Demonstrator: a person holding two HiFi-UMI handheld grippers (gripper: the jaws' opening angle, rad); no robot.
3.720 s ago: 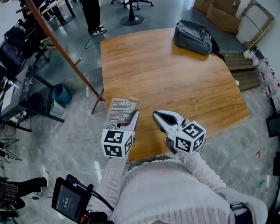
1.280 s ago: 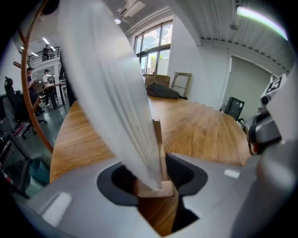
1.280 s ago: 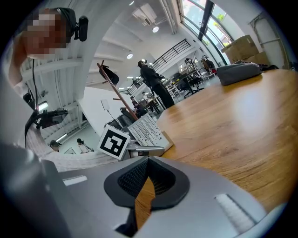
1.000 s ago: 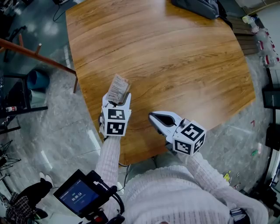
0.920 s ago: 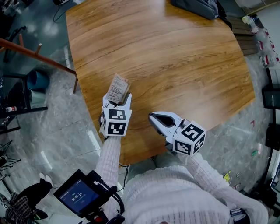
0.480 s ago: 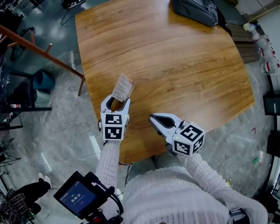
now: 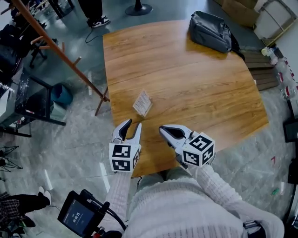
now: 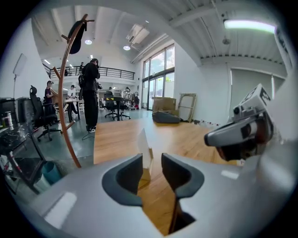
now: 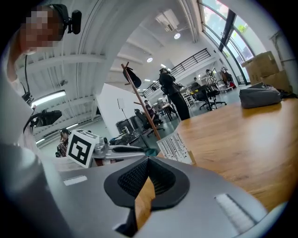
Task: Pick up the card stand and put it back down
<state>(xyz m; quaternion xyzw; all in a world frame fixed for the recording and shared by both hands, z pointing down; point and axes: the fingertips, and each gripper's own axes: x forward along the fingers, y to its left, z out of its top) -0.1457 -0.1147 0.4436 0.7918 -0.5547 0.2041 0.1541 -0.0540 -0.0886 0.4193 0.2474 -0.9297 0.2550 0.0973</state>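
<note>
The card stand (image 7: 142,103), a small wooden base with a white printed card upright in it, stands on the wooden table (image 7: 195,93) near its left edge. My left gripper (image 7: 132,126) hovers a short way behind it, apart from it. Its jaws are closing with nothing between them. In the left gripper view the card stand (image 8: 144,151) shows beyond the left gripper (image 8: 152,169). My right gripper (image 7: 164,130) is shut and empty at the table's near edge. The right gripper view shows the right gripper (image 9: 149,162) with its pads meeting and the card stand (image 9: 176,148) ahead to its left.
A grey bag (image 7: 210,31) lies at the table's far right corner. A slanted wooden coat stand (image 7: 60,51) and a blue bin (image 7: 61,95) stand on the floor to the left. A person's legs (image 7: 93,11) are beyond the table.
The left gripper has let go of the card stand and drawn back toward me; the stand now stands alone on the table. The right gripper has stayed put, shut.
</note>
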